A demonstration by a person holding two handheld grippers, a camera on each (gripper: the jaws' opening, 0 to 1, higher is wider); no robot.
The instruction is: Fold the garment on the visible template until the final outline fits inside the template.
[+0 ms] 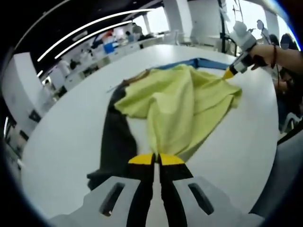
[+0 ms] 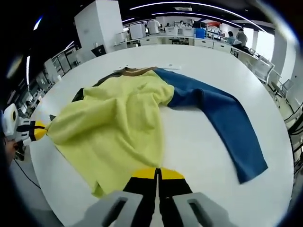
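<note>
Both hand-held grippers, left (image 1: 156,159) and right (image 2: 157,174), look clenched on the garment's (image 2: 118,123) yellow hem, centre frame on the white worktop (image 2: 199,142); I'd carry both corners evenly so the fold lands square.

The yellow garment (image 1: 182,106) covers most of the dark sleeve (image 1: 116,142) left of the left gripper (image 1: 155,159). Its hem hides the jaw tips. Background people are too small to tell.
</note>
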